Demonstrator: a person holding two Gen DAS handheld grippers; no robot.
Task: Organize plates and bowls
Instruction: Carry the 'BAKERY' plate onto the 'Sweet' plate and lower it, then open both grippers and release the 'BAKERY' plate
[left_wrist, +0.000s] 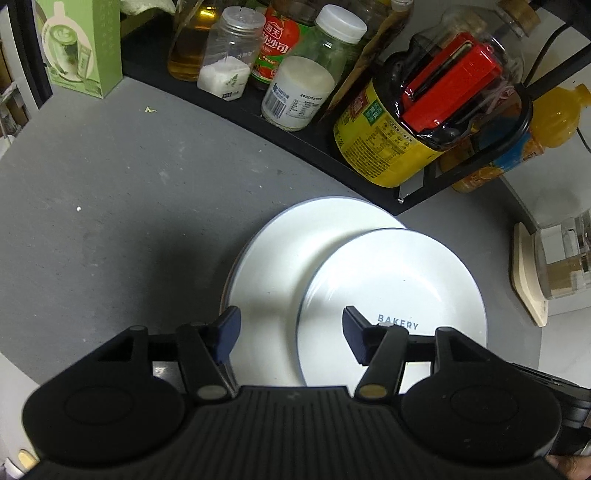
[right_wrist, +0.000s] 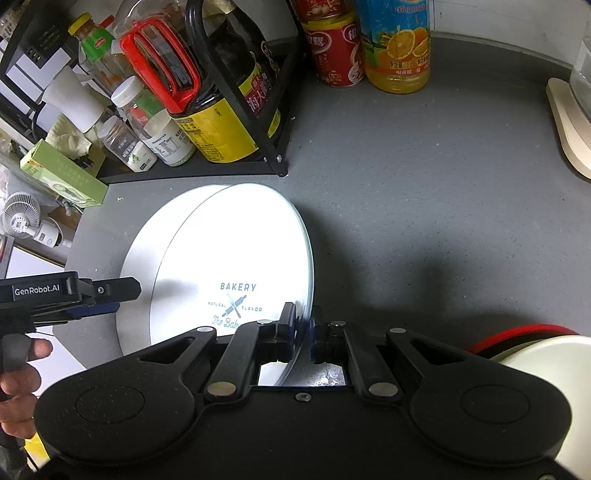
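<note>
Keeping the right hand-held gripper (right_wrist: 303, 334) clenched on the BAKERY plate's (right_wrist: 236, 258) rim, it should be centred over the larger plate (left_wrist: 280, 251) at frame centre while the left hand-held gripper (left_wrist: 291, 332), released, stays clear.

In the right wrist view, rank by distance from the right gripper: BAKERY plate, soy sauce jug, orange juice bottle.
1. BAKERY plate, clamped in the right gripper.
2. Soy sauce jug, on the rack, upper left.
3. Orange juice bottle, far back.

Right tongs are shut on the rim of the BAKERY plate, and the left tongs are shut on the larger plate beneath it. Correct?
Not quite. The left wrist view shows the left tongs open, gripping nothing. The right tongs are indeed shut on the rim of the BAKERY plate, over the larger plate.
</note>
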